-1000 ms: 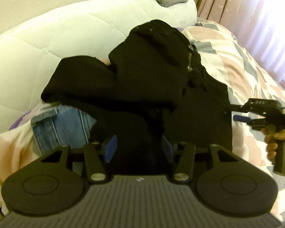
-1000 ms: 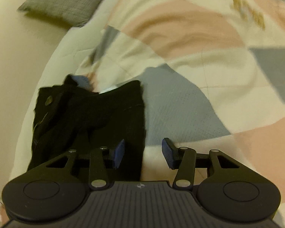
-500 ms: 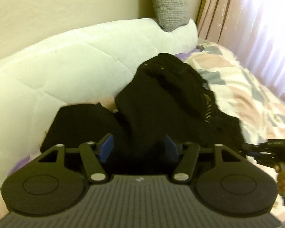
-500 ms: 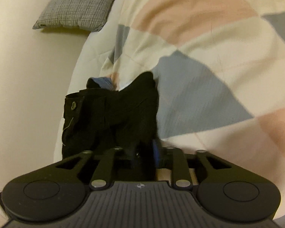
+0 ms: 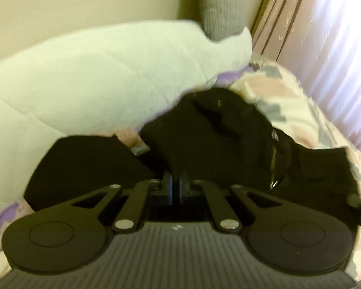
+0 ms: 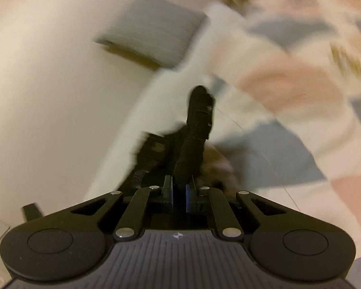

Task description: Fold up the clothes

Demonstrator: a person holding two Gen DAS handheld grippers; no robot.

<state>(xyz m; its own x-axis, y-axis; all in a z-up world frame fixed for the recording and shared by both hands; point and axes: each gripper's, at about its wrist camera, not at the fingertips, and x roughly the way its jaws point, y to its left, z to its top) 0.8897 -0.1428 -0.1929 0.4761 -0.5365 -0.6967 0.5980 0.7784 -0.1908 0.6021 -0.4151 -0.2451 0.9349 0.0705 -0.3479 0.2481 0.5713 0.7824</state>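
While both views are smeared by blur, the main things can be told. At the bed's left side, against the wall, a white quilted duvet (image 5: 89,77) lies bunched, with a grey pillow (image 5: 219,2) standing at the head corner beyond it. The left tongs (image 5: 176,185) are pinched nearly together on a fold of the black garment (image 5: 223,134), which rises in a heap from them and spreads rightward over the patchwork bedspread (image 5: 298,96); a metal zip (image 5: 274,159) shows along its right part. A second flat dark piece (image 5: 84,166) lies to the left of the tongs; whether it is part of the same garment cannot be told. Pink curtains (image 5: 325,36) hang along the bed's right edge. In the right wrist view, the right tongs (image 6: 179,195) are likewise closed on a strip of the black cloth, which stands up between the pads above the bedspread, with the left gripper's body just behind it.
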